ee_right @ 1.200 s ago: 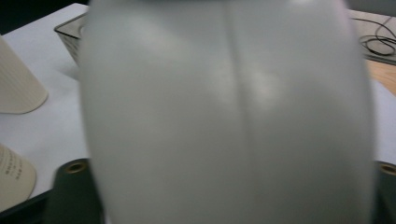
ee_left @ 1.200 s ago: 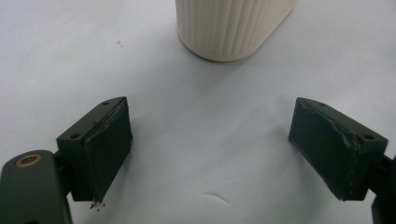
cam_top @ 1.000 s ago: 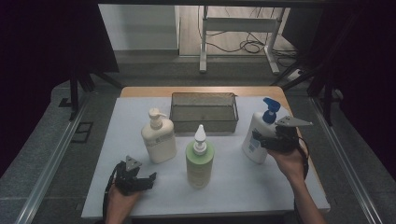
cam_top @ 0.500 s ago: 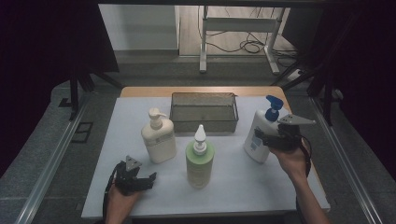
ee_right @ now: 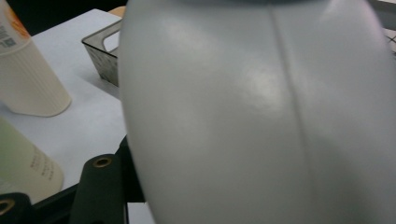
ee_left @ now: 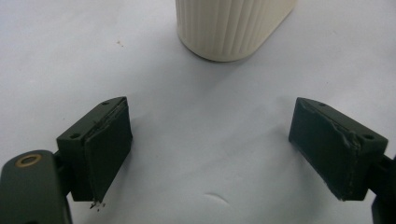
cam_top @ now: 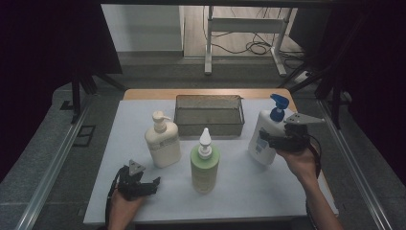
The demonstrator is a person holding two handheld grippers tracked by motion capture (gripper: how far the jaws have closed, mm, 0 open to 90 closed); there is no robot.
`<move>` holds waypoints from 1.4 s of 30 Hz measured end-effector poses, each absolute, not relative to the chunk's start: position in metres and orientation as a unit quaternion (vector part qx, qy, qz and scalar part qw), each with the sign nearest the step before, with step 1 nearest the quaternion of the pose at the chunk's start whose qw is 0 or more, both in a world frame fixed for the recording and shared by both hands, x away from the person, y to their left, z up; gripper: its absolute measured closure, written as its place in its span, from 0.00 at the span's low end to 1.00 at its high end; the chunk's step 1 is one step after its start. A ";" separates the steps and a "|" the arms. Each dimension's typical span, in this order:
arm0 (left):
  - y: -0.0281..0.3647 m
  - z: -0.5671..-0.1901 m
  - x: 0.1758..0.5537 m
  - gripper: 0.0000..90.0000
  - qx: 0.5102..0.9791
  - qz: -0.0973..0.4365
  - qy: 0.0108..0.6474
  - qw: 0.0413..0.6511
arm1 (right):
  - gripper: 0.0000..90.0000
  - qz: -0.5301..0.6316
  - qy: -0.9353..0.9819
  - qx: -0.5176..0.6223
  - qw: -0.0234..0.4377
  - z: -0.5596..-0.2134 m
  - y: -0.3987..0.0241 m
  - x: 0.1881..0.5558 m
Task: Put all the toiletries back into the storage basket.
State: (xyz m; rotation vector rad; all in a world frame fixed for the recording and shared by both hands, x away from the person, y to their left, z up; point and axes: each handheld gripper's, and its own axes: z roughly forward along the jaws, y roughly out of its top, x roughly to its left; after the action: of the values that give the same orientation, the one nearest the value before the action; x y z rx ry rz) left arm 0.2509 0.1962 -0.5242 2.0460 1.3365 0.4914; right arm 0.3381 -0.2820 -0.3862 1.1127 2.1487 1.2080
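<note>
A white bottle with a blue pump head stands slightly tilted at the right of the white mat. My right gripper comes in from its right side and is shut on its body. In the right gripper view the white bottle spans the space between the jaws. My left gripper rests low over the mat near the front left. Its jaws point toward the middle of the mat. In the left gripper view the left gripper stands open with bare mat between its pads.
A cream pump bottle stands left of centre, just beyond the left gripper. A green bottle with a white nozzle stands at centre front. A dark mesh basket sits at the back. Table edges drop off on both sides.
The right gripper and the white bottle have shifted very slightly upward. The left gripper has not moved.
</note>
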 end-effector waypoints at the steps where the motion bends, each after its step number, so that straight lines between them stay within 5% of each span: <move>1: 0.196 -0.524 0.251 0.15 0.778 0.187 0.508 0.319 | 0.42 0.437 0.776 0.401 0.215 -0.385 -0.282 0.338; 42: 0.196 -0.524 0.251 0.15 0.778 0.187 0.508 0.318 | 0.43 0.460 0.791 0.345 0.208 -0.324 -0.218 0.363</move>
State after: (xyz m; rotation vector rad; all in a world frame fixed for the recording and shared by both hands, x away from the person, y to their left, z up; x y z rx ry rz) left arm 0.2509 0.1960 -0.5242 2.0460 1.3374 0.4923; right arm 0.3631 -0.2184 -0.3242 0.9599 2.2028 1.2792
